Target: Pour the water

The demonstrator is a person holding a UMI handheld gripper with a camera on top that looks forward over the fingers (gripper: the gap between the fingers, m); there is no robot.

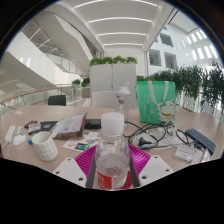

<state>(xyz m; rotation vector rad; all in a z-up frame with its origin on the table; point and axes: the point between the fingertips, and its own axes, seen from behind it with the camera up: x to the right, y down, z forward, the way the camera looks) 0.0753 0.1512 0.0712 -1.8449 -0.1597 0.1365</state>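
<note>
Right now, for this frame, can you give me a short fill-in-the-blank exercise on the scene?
1. The clear bottle stands between the ____ pads of the hand-held gripper.
2. The bottle's cap is ____ in colour.
3. Beyond the bottle stands a ____ bag.
4. The white cup lies on the ____.

Missing words: pink; white; green; table

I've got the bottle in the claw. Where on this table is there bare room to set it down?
The claw is shut on the bottle. The table is bare between the white cup and the near fingers. Crowded: papers and cables beyond the bottle, up to the green bag.
</note>
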